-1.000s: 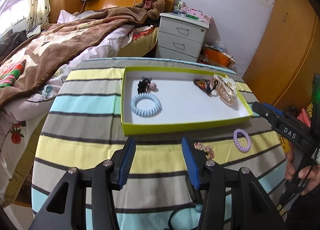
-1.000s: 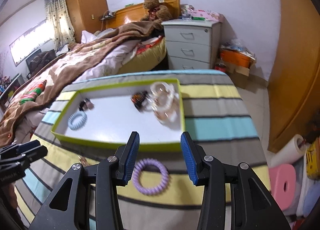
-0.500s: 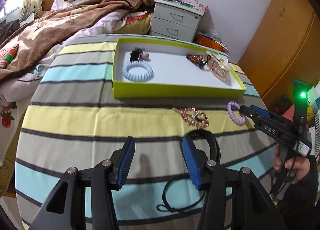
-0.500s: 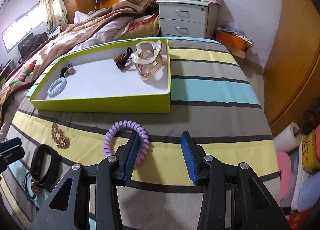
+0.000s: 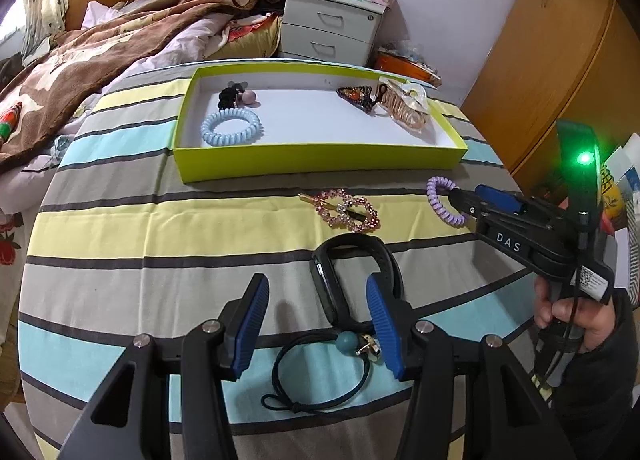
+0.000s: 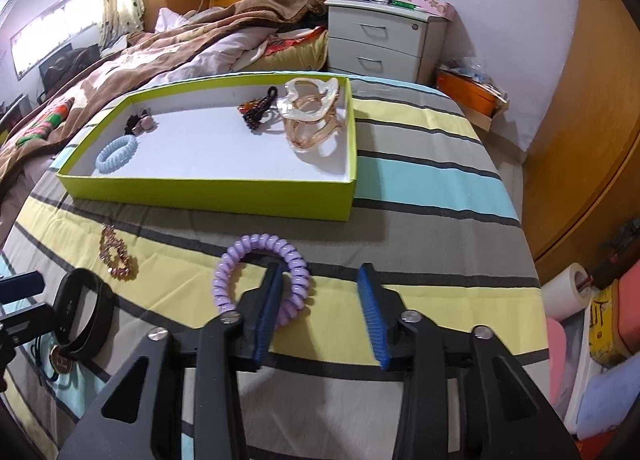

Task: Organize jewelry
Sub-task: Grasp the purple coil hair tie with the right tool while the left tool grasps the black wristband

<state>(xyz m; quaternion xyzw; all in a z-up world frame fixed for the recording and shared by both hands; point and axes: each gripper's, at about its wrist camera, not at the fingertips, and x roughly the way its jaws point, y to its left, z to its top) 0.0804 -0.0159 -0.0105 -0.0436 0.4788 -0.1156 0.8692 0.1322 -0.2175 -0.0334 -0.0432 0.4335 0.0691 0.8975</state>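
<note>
A purple coil hair tie (image 6: 260,276) lies on the striped cloth in front of the lime-green tray (image 6: 208,188). My right gripper (image 6: 320,296) is open, its left finger inside the tie's ring, its right finger outside. The tie also shows in the left wrist view (image 5: 440,200). My left gripper (image 5: 316,312) is open above a black band (image 5: 352,280) and a black elastic with a teal bead (image 5: 320,372). A pink rhinestone clip (image 5: 344,212) lies between them. The tray holds a blue coil tie (image 5: 232,126), a black bobble (image 5: 236,94), a butterfly clip (image 5: 356,96) and a clear claw clip (image 5: 404,108).
The striped table (image 5: 120,228) drops off at its right edge beside a wooden wardrobe (image 6: 592,100). A bed with a brown blanket (image 5: 80,60) lies at the left. A white nightstand (image 5: 332,28) stands behind the tray. Bags and a paper roll (image 6: 568,288) sit on the floor at the right.
Both grippers have pulled back and lowered toward the cloth. My right gripper has come down at the purple tie, with one finger now inside the ring. The black band and elastic came into the left view.
</note>
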